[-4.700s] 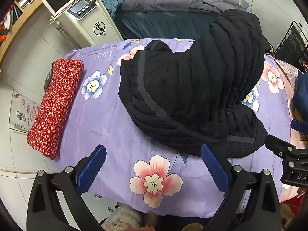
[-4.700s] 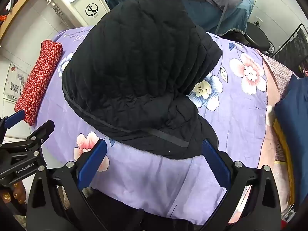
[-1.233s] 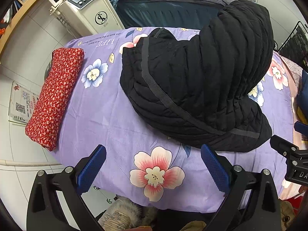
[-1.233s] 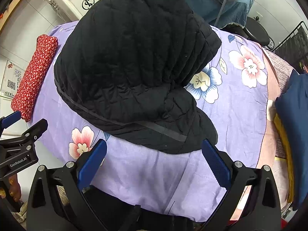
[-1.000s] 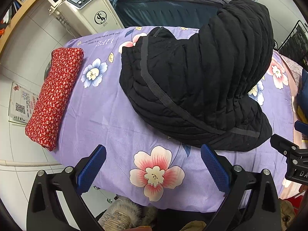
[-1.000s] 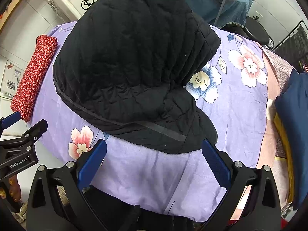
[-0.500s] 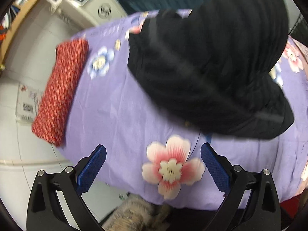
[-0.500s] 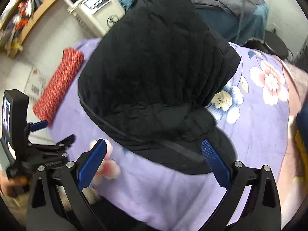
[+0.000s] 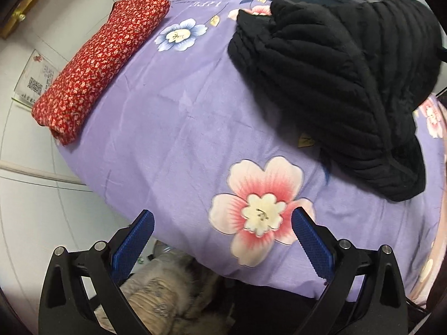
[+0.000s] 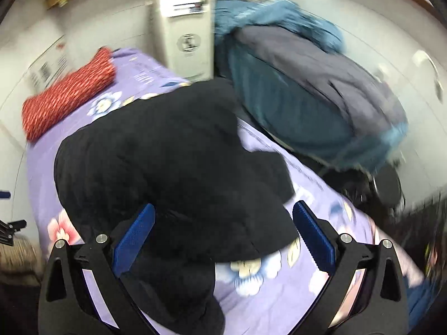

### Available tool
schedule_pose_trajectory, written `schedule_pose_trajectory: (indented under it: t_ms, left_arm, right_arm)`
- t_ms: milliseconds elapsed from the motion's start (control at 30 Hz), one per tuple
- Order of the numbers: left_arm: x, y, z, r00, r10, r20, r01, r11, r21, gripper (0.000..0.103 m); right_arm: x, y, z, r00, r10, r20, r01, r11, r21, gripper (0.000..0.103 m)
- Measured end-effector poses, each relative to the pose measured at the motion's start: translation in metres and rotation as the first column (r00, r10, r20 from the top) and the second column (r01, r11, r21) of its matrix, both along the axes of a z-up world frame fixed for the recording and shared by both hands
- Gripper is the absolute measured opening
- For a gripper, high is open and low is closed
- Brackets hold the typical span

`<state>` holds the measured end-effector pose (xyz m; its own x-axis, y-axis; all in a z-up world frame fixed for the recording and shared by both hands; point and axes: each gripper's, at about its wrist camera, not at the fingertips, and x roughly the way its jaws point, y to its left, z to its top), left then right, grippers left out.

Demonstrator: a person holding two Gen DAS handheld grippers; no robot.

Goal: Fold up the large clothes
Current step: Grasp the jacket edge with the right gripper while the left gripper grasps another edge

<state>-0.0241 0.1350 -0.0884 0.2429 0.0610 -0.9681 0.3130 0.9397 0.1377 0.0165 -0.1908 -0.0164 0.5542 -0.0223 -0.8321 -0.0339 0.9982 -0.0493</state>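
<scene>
A black quilted jacket point(image 9: 329, 75) lies bunched in a heap on the purple flowered sheet point(image 9: 173, 128). In the left wrist view it fills the upper right, and my left gripper point(image 9: 222, 237) hangs open over the sheet's near edge, short of the jacket, with a pink flower between its fingers. In the blurred right wrist view the jacket point(image 10: 173, 162) sits right under my right gripper point(image 10: 223, 231), which is open with the black fabric showing between its blue pads point(image 10: 313, 237). Whether the pads touch the fabric is unclear.
A folded red flowered cloth point(image 9: 103, 61) lies at the sheet's left edge. A white machine point(image 10: 184, 28) stands behind the bed. A blue and grey pile of bedding point(image 10: 307, 89) sits at the far right. Furry slippers point(image 9: 156, 290) show below the near edge.
Both grippers moved fast. The left one swung down and left toward the sheet's near edge. The right one dropped in close over the jacket and tilted up toward the far wall.
</scene>
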Motion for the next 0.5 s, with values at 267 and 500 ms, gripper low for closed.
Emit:
schedule_pose_trajectory:
  t_ms: [267,500]
  left_arm:
    - [-0.018,-0.016,-0.001,1.0,-0.016,0.026,0.018,0.997,-0.081,0.097]
    - [-0.012,-0.051,-0.004,0.985,-0.135,0.104,0.144,0.986,-0.085,0.097]
  right_arm:
    - [0.004,0.034,-0.024,0.995,0.089,-0.04,-0.092,0.991,-0.093,0.066]
    - [-0.036,0.03,-0.015,0.999,0.047,-0.025,-0.047,0.999,0.006,0.024]
